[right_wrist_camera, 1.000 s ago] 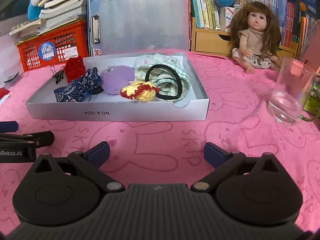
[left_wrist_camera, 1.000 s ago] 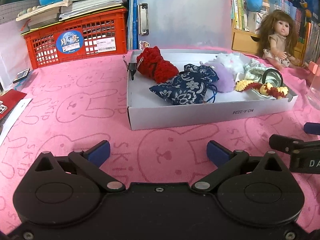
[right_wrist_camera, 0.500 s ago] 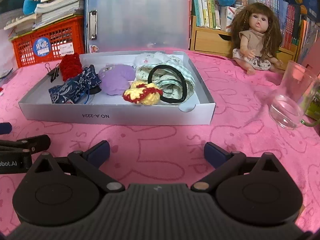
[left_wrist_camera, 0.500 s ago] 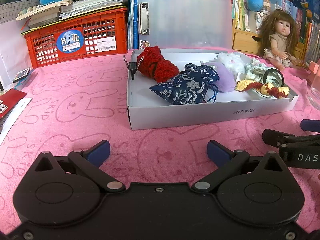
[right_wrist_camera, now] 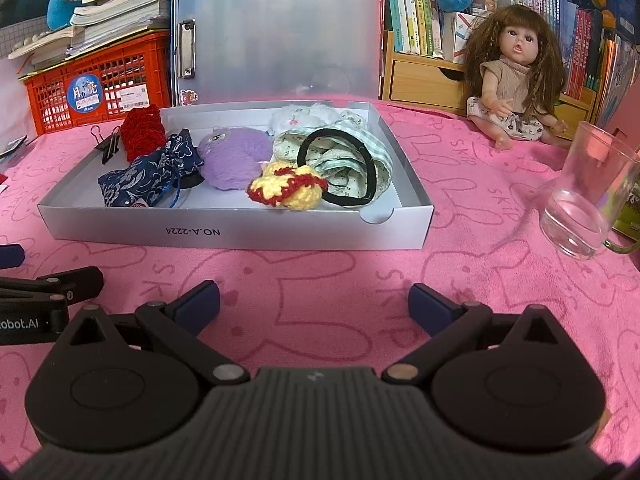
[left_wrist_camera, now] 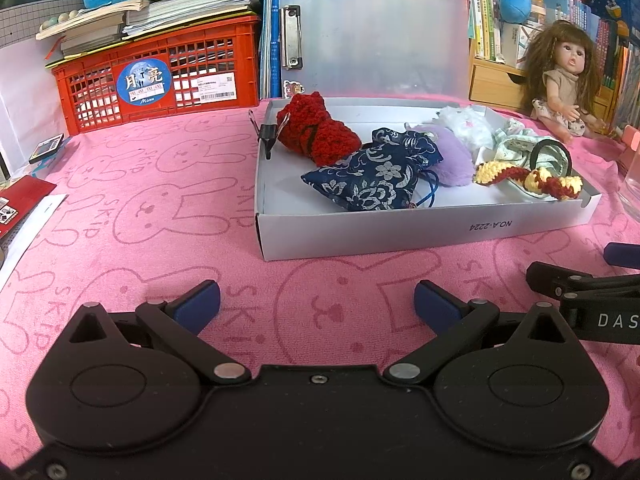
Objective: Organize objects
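A shallow white box (left_wrist_camera: 420, 236) (right_wrist_camera: 240, 234) lies on the pink rabbit-print cloth. In it are a red knitted piece (left_wrist_camera: 316, 132) (right_wrist_camera: 142, 132), a blue floral pouch (left_wrist_camera: 372, 176) (right_wrist_camera: 148, 174), a purple plush (left_wrist_camera: 452, 156) (right_wrist_camera: 234, 156), a yellow-and-red crochet piece (left_wrist_camera: 528, 176) (right_wrist_camera: 286, 190), a black hair band (right_wrist_camera: 340, 168) on green-white cloth, and a white plush (left_wrist_camera: 464, 126). A black binder clip (left_wrist_camera: 269, 136) (right_wrist_camera: 108, 146) grips its left wall. My left gripper (left_wrist_camera: 316, 304) and right gripper (right_wrist_camera: 314, 304) hover open and empty in front of the box.
A doll (right_wrist_camera: 516, 80) (left_wrist_camera: 564, 80) sits at the back right. A clear glass (right_wrist_camera: 584, 200) stands right of the box. A red crate (left_wrist_camera: 156, 80) with stacked books and a clear clipboard (right_wrist_camera: 280, 40) stand behind. Cards and paper (left_wrist_camera: 24, 208) lie at the left edge.
Both grippers have drifted slightly towards the box, and the right one has shifted a little to the right. Nothing was taken hold of or let go.
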`<state>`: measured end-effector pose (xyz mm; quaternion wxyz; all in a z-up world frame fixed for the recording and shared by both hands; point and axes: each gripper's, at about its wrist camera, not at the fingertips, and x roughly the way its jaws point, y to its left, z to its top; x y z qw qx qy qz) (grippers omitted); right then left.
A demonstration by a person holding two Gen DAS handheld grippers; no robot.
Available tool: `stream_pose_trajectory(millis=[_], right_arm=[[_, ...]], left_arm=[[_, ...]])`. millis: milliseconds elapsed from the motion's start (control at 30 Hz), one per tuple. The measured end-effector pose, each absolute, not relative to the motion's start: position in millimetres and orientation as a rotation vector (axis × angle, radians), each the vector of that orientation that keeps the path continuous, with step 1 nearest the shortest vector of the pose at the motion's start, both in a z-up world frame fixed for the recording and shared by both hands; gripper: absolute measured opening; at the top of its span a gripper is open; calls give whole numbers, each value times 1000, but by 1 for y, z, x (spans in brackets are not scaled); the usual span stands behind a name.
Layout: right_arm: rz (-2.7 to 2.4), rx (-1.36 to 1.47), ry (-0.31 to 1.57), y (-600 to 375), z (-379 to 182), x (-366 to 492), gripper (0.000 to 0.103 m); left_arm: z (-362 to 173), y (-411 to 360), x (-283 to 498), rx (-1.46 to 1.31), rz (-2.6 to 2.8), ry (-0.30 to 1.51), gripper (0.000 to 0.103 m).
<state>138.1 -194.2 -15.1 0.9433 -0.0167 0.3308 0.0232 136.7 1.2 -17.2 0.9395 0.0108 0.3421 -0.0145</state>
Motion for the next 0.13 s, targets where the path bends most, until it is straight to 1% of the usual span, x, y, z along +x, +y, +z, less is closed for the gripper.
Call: stream_pose_trajectory(millis=[133], right_arm=[[47,-34,674,-194,-15,138,103]], left_arm=[[-17,1,137,22,-30,698,103]])
